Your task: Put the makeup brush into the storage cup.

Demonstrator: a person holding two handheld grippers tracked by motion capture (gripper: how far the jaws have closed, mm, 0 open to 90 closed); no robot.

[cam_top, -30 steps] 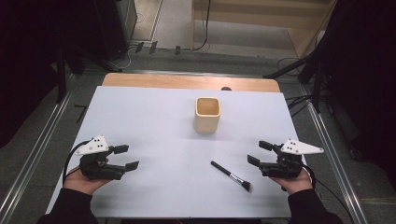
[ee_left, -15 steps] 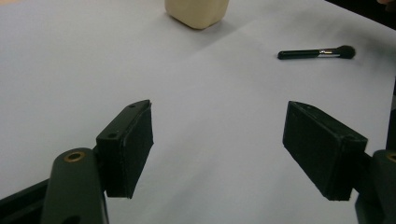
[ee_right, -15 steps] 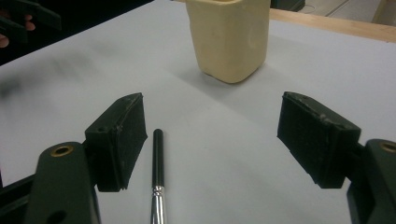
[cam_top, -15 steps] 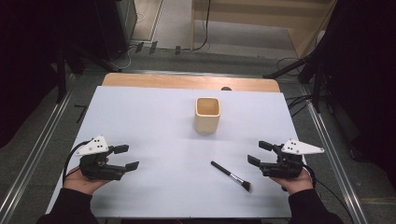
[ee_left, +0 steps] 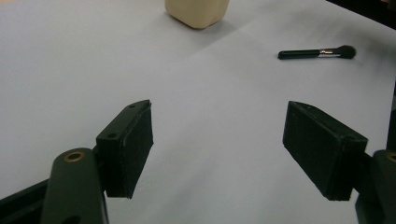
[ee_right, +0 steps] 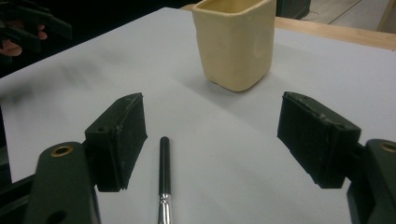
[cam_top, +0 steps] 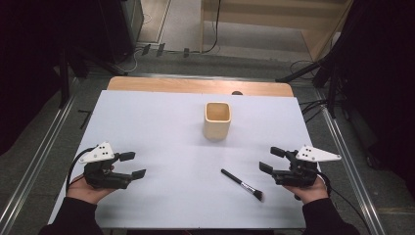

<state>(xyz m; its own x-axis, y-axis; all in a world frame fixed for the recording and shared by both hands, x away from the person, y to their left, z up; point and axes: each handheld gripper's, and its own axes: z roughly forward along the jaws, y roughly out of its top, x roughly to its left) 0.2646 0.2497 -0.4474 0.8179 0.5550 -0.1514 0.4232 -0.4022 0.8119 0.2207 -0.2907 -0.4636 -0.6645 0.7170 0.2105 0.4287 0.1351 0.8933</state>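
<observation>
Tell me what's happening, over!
Left gripper and right gripper: fingers open, empty. Black-handled makeup brush flat on white table, beside right gripper, untouched. Cream square cup upright beyond. Nothing in the way.

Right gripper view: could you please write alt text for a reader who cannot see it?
The open right gripper points at a cream square cup on a white table. A black brush lies between its jaws.

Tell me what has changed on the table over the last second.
Nothing visibly changed. The left gripper and right gripper rest open on the white table where they were, holding nothing. The black brush lies flat in the same spot beside the right gripper, and the cream cup stands upright as before.
</observation>
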